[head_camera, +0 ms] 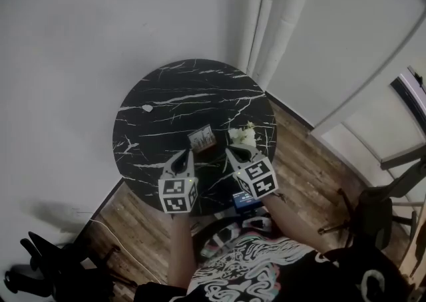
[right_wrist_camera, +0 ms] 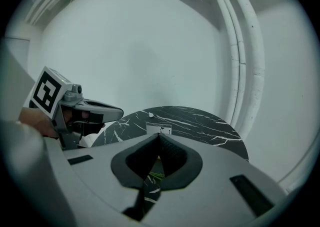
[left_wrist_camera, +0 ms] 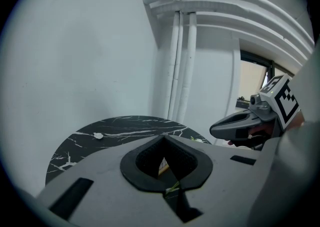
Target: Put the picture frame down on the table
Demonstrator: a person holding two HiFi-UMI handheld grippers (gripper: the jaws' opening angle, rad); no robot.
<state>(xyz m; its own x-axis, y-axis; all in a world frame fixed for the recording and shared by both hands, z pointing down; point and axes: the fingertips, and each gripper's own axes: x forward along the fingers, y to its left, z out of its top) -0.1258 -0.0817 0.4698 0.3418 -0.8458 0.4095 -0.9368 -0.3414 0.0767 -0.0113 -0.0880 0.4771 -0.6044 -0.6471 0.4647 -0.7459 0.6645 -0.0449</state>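
A small picture frame (head_camera: pixel 201 139) stands on the round black marble table (head_camera: pixel 180 88), near its front edge. My left gripper (head_camera: pixel 186 154) is just in front of the frame and to its left, with its jaws shut and nothing in them. My right gripper (head_camera: pixel 231 153) is just to the frame's right, also shut and empty. In the right gripper view the frame's top (right_wrist_camera: pixel 159 130) shows right beyond the closed jaw tips. In the left gripper view a sliver of the frame (left_wrist_camera: pixel 163 165) shows through the gap behind the tips.
A small white bunch of flowers (head_camera: pixel 243 136) lies on the table to the right of the frame. A white scrap (head_camera: pixel 147 108) sits at the table's left. White pipes (head_camera: pixel 266 21) run up the wall corner behind. A dark chair (head_camera: pixel 373 214) stands at the right on the wooden floor.
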